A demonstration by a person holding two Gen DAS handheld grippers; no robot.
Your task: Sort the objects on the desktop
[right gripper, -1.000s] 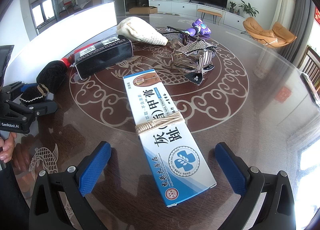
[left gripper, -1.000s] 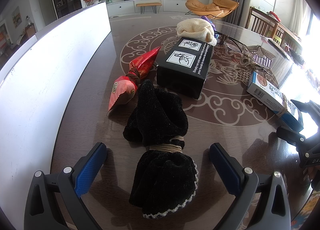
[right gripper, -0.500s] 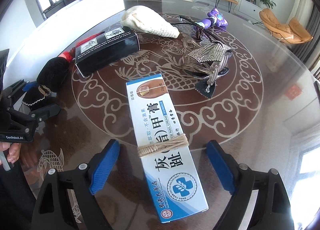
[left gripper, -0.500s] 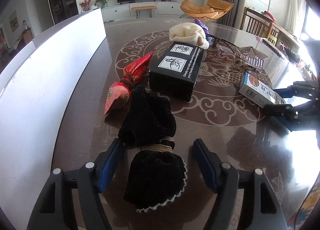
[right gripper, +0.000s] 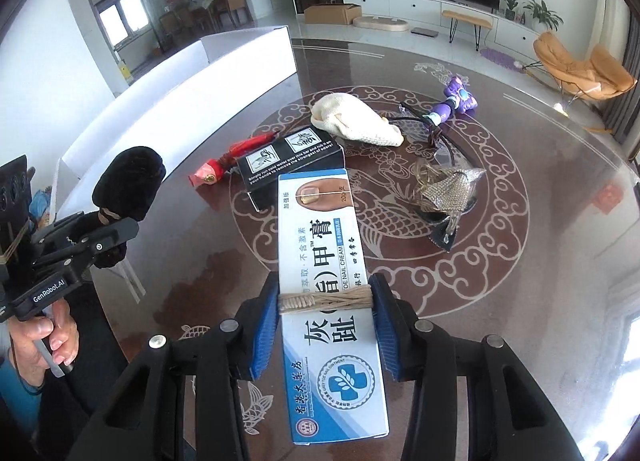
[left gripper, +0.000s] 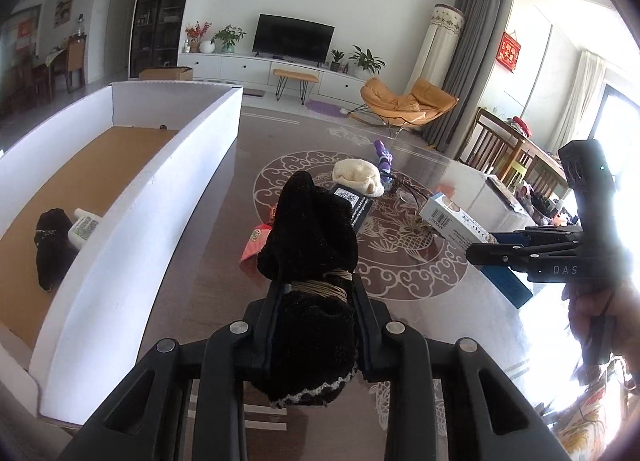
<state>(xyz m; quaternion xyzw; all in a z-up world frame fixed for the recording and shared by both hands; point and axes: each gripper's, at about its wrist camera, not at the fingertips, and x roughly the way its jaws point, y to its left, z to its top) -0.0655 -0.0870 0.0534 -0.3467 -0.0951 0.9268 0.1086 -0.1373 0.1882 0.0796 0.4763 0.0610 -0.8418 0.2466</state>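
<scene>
My left gripper (left gripper: pixel 316 291) is shut on a black cloth bundle (left gripper: pixel 310 245) tied with twine and holds it above the table; it also shows in the right wrist view (right gripper: pixel 128 181). My right gripper (right gripper: pixel 326 301) is shut on a blue-and-white nail cream box (right gripper: pixel 324 257) at its twine band, lifted off the table; the box also shows in the left wrist view (left gripper: pixel 456 223). A white-walled cardboard box (left gripper: pixel 132 205) stands at the left, holding another black bundle (left gripper: pixel 50 249) and a white bottle (left gripper: pixel 84 227).
On the round patterned table lie a black carton (right gripper: pixel 292 161), a red packet (right gripper: pixel 228 163), a cream knitted item (right gripper: pixel 356 121), a purple toy (right gripper: pixel 456 101) and a silver mesh item (right gripper: pixel 448 193). The right hand-held gripper body (left gripper: pixel 560 257) is at the right.
Both grippers closed on their objects and lifted them off the table. The left view now looks over the white box wall into the box.
</scene>
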